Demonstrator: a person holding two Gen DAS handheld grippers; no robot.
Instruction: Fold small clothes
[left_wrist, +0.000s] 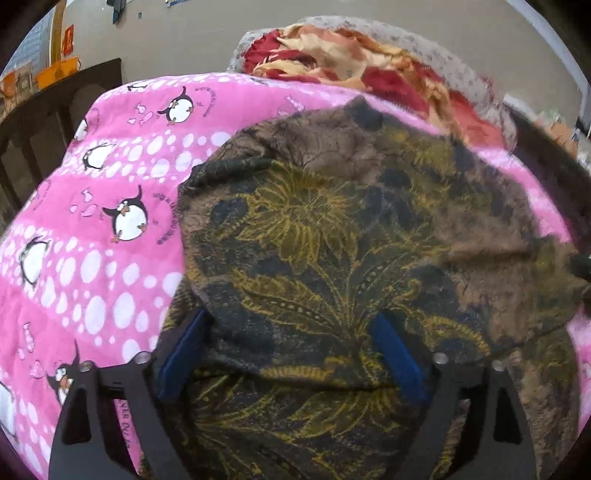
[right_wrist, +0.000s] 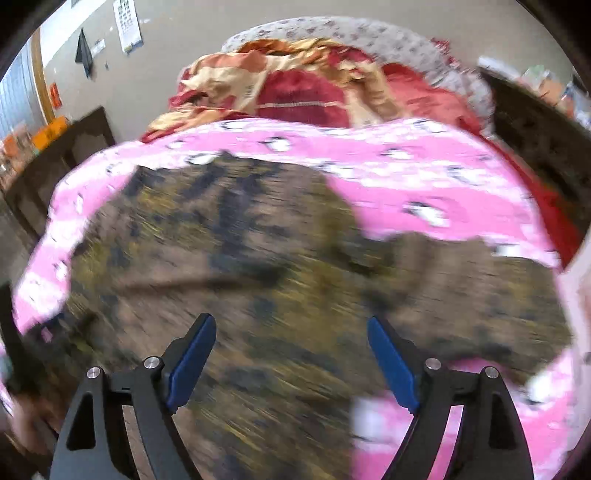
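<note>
Item 1, left claw (left_wrist: 291, 354): jaws wide, blue pads spread at 7 and 5 o'clock of its view. The brown cloth with a black and mustard-yellow floral print (left_wrist: 332, 240) lies draped between and over the pads; I judge nothing pinched, contact only.

Item 2, the cloth itself: spread across the pink penguin-print bedcover (left_wrist: 110, 192), filling the centre of both views, a doubled layer showing near the left claw. Its far edge runs toward 12 o'clock.

Item 3, crumpled red and cream blanket (left_wrist: 332, 55): heaped at 12 o'clock beyond the bedcover, apart from the cloth.

Item 4, right claw (right_wrist: 291, 354): jaws wide, empty, hanging above the cloth; whether it touches, I cannot tell, as that view is smeared by motion.

Handling note: I judge the fold partly made. To do it well I would close each claw on one near corner only, catching a single layer, lift both together, carry the edge toward 12 o'clock and lay it square on the far edge, keeping tension even so no crease bunches.
</note>
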